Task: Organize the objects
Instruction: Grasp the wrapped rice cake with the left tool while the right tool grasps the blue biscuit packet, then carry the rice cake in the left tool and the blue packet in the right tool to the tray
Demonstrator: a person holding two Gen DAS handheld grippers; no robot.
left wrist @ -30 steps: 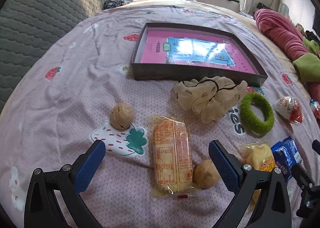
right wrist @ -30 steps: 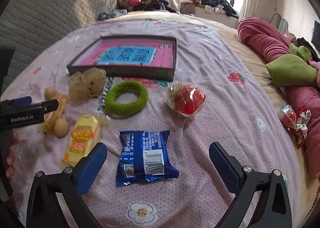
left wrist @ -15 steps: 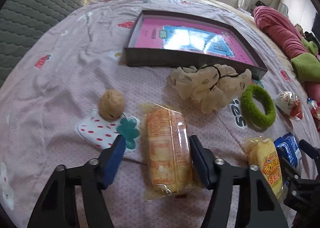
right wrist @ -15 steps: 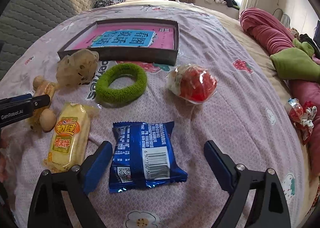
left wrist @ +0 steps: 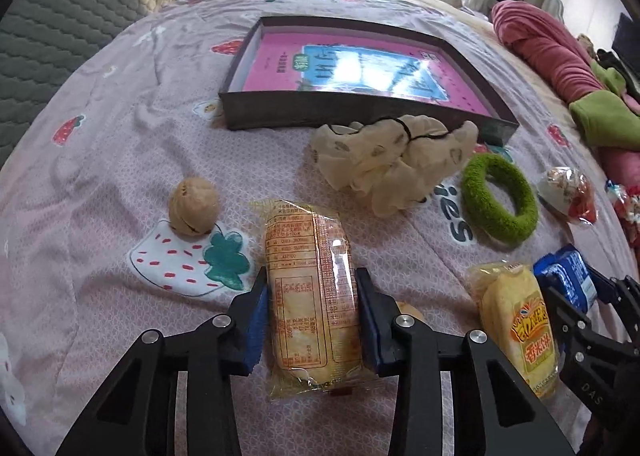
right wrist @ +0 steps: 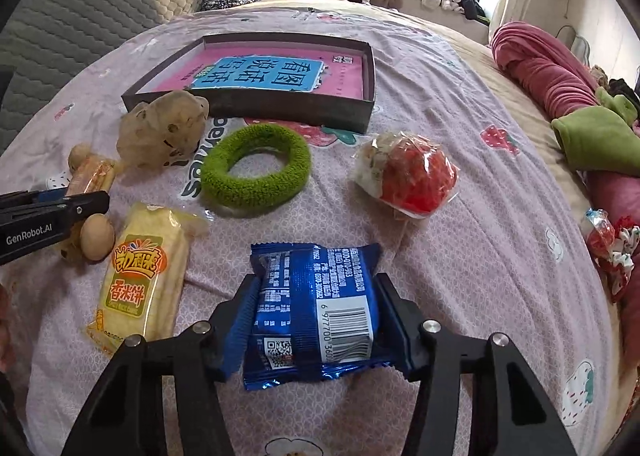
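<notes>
Our left claw [left wrist: 311,318] is closing on the orange cracker packet [left wrist: 310,288]; our right claw [right wrist: 316,326] is closing on the blue snack packet [right wrist: 316,310], both on the bed [right wrist: 460,256].

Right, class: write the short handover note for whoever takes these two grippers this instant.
Left gripper: jaws closing on the orange snack pack, which lies on the bed.
Right gripper: jaws closing on the blue packet, also on the bed.
Loose: two walnuts, yellow rice-cake pack, cream scrunchie, green scrunchie, red-and-white wrapped snack.
Done: nothing is in the box yet.
Left: probably lift both packs, then sort the rest.
</notes>
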